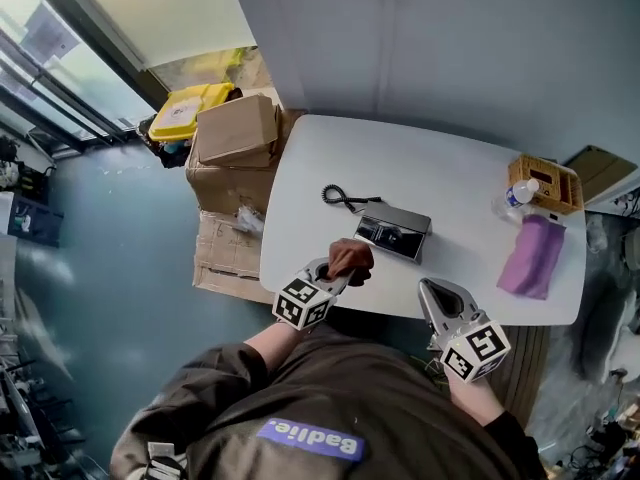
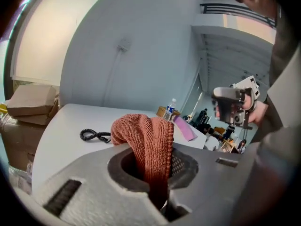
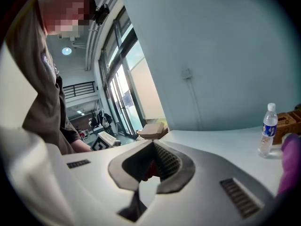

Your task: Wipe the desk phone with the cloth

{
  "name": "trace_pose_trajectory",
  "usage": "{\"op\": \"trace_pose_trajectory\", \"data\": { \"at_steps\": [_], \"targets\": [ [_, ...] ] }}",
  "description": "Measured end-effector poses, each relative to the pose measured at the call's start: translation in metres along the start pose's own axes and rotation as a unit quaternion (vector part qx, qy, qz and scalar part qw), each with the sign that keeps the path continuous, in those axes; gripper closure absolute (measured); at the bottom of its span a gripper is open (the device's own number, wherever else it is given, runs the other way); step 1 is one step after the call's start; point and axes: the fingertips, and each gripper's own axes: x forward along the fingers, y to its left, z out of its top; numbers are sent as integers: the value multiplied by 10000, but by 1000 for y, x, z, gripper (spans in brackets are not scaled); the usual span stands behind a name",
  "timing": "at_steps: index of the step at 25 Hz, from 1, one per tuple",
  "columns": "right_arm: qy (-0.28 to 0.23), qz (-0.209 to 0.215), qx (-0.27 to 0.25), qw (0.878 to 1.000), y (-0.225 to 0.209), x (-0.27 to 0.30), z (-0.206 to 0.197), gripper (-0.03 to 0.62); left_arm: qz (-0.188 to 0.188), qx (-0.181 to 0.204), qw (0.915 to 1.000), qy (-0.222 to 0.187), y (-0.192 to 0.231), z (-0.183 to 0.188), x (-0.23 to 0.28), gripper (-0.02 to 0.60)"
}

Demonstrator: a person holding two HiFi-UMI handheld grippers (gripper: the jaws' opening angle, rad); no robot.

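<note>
**Cloth in the left gripper, phone just past it**

The left gripper is clamped on a soft, floppy cloth that bunches up over its tip. The cloth should be light and bend round shapes. The right gripper, beside it, is closed with nothing in it. Just ahead of the left gripper, the phone lies on the bench. It looks hard and smooth and may slide, so hold its edge. Its curly cord lies further off.

Your white table holds a phone, curly cord, water bottle, basket and purple cloth.
</note>
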Motion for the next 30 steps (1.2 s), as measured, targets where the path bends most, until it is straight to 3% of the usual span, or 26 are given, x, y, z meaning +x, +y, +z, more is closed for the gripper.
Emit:
{"op": "trace_pose_trajectory", "data": {
  "at_steps": [8,15,20,26,30],
  "targets": [
    [-129,349,-185,9991,60,23,5,568,-316,441,9966,-615,-43,38,-89,549],
    [-187,-104,-230,9995,139,37,-6,568,-844,528,9914,-855,-36,40,-149,549],
    [-228,-398,-190,9988,194,51,-14,568,-1294,742,9819,-1170,-43,57,-193,549],
    [-338,-349,-442,9978,233,53,-7,568,-1652,911,9706,-1497,-68,74,-233,549],
    [-321,-155,-519,9980,243,54,-12,568,-1563,812,9694,-1708,-74,78,-245,549]
  ]
}}
